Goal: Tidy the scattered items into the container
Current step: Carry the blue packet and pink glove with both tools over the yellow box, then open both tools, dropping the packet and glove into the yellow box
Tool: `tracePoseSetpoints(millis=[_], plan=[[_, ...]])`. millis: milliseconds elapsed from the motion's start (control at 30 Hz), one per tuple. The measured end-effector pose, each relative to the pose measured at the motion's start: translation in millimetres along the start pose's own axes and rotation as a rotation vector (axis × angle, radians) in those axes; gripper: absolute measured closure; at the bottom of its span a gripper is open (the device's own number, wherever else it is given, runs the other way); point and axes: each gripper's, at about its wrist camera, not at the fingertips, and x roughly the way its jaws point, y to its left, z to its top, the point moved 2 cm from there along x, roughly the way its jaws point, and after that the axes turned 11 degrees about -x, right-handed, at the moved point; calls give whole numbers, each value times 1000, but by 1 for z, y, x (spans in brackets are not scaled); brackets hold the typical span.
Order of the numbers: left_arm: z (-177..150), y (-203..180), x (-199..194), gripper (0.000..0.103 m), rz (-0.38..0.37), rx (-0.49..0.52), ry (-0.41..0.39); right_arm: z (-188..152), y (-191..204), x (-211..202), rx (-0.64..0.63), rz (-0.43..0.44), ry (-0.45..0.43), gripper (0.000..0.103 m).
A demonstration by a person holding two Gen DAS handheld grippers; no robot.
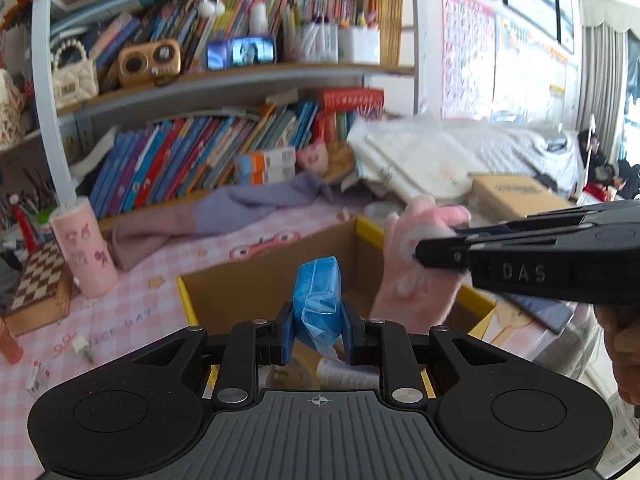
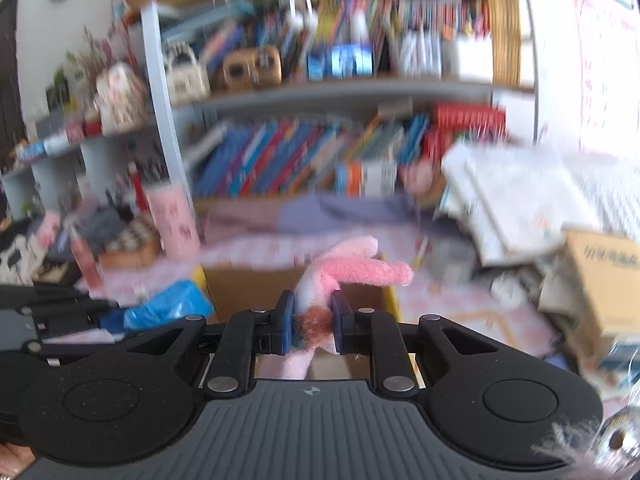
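My left gripper point(image 1: 317, 330) is shut on a blue plastic packet point(image 1: 316, 294), held upright above the near edge of an open cardboard box with yellow rims point(image 1: 264, 276). My right gripper point(image 2: 313, 326) is shut on a fluffy pink glove point(image 2: 344, 272), whose fingers stick out forward over the same box point(image 2: 256, 284). In the left wrist view the right gripper point(image 1: 424, 252) comes in from the right with the pink glove point(image 1: 416, 264) hanging over the box's right side. The blue packet point(image 2: 168, 306) shows at the left in the right wrist view.
The box sits on a pink checked tablecloth point(image 1: 132, 312). A pink tube point(image 1: 86, 248) and a chessboard box point(image 1: 38, 284) stand at left. A purple and pink cloth point(image 1: 224, 212) lies behind the box. Bookshelves point(image 1: 208, 156) fill the back. Another carton point(image 1: 516, 196) sits at right.
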Motion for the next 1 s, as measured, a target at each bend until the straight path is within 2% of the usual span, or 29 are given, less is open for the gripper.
tracePoseSetpoints(millis=[167, 333, 433, 633, 733, 800, 933, 1000], plan=[[-18, 2, 24, 81, 38, -3, 74, -28, 7, 35, 3, 53, 111, 85], [-27, 7, 40, 81, 77, -21, 128, -44, 8, 51, 10, 96, 173, 84], [-29, 6, 45, 81, 84, -19, 147, -46, 10, 54, -13, 103, 176, 83], [-29, 4, 43, 81, 100, -17, 135, -46, 10, 60, -29, 114, 188, 80], [-28, 7, 35, 78, 110, -33, 116, -45, 9, 61, -6, 125, 181, 74], [-27, 10, 30, 72, 113, -48, 102, -45, 10, 61, 3, 134, 171, 71], [-27, 15, 21, 71, 119, -71, 93, -45, 12, 57, 2, 143, 160, 64], [-25, 15, 15, 64, 118, -77, 74, -44, 13, 54, 5, 141, 155, 63]])
